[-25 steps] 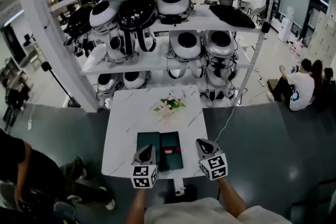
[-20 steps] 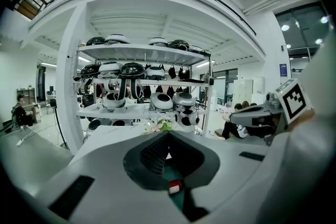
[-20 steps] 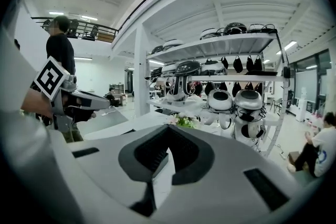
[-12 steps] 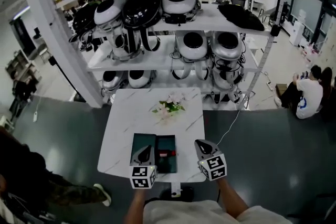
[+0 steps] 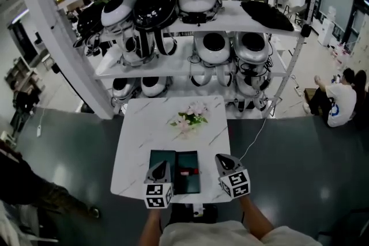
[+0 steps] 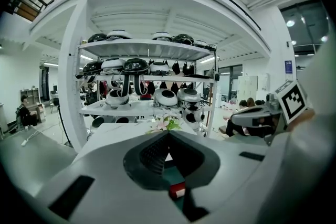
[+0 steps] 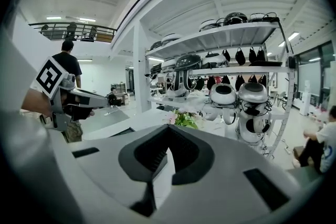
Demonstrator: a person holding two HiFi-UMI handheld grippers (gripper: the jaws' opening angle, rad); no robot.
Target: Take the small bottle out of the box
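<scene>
Hovering at the near edge of an open dark box point(image 5: 191, 182) on a white table point(image 5: 138, 135), two hand-held grippers have not yet grasped anything, so the step in hand looks like the approach. The left gripper point(image 5: 160, 170) is over the box's near left half, its jaws pressed together with nothing between them. Its own view looks past the closed tips into the box. The right gripper point(image 5: 226, 162) is just right of the box and apart from it, jaws likewise closed and empty. The small bottle point(image 5: 185, 171), showing red, lies untouched inside the box, in its right half near the middle divide. Flowers point(image 5: 187, 117) lie beyond the box's far side. Next, one gripper probably needs to spread its jaws, come down over the bottle within the box walls, and close on it before lifting it clear. The bottle is small and lies low, so careful alignment will likely matter.
</scene>
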